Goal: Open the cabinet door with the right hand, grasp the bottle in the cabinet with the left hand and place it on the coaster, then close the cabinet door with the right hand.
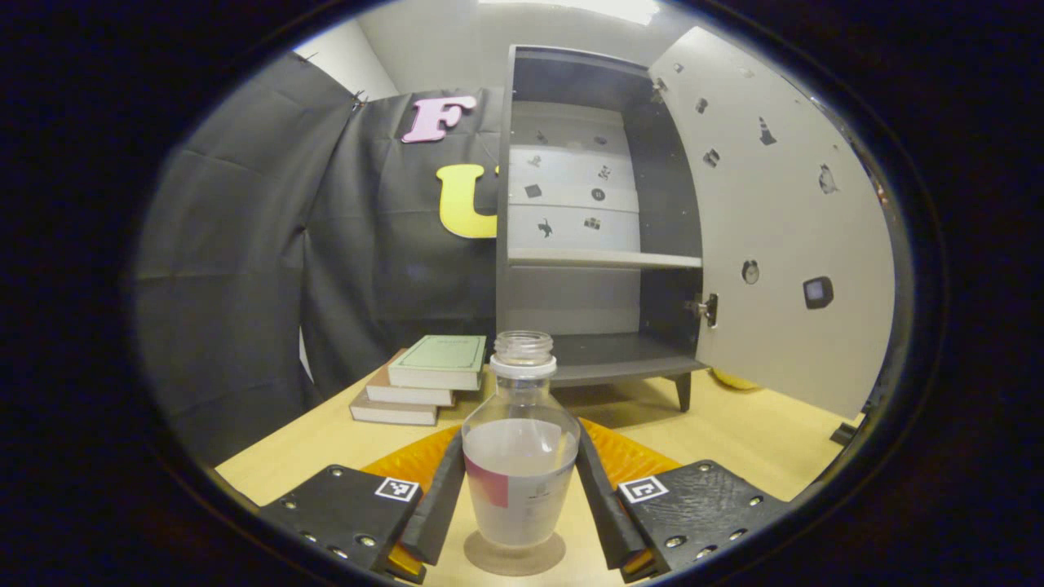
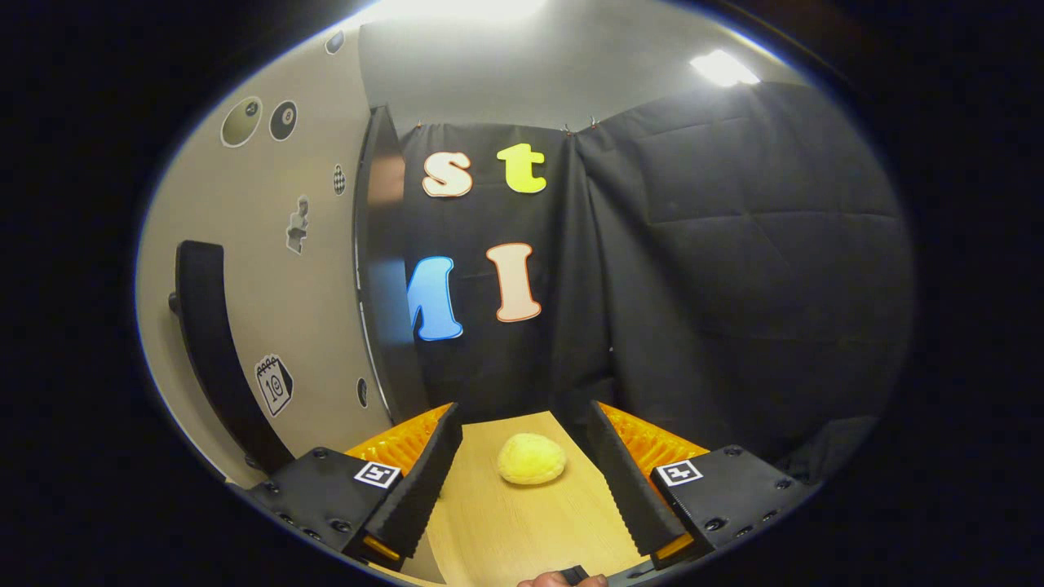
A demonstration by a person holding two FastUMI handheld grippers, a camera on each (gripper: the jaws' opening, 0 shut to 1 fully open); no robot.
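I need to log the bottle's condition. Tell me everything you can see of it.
The bottle is clear, plastic-looking, uncapped, with a threaded neck, a white collar and a label on its lower body. It holds clear liquid partway. It stands upright on the round coaster on the table, between the left gripper fingers, which flank its sides.

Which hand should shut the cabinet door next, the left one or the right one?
Probably the right. The right gripper is open and empty, with the door and its handle beside it. The left gripper is busy flanking the bottle on the coaster.
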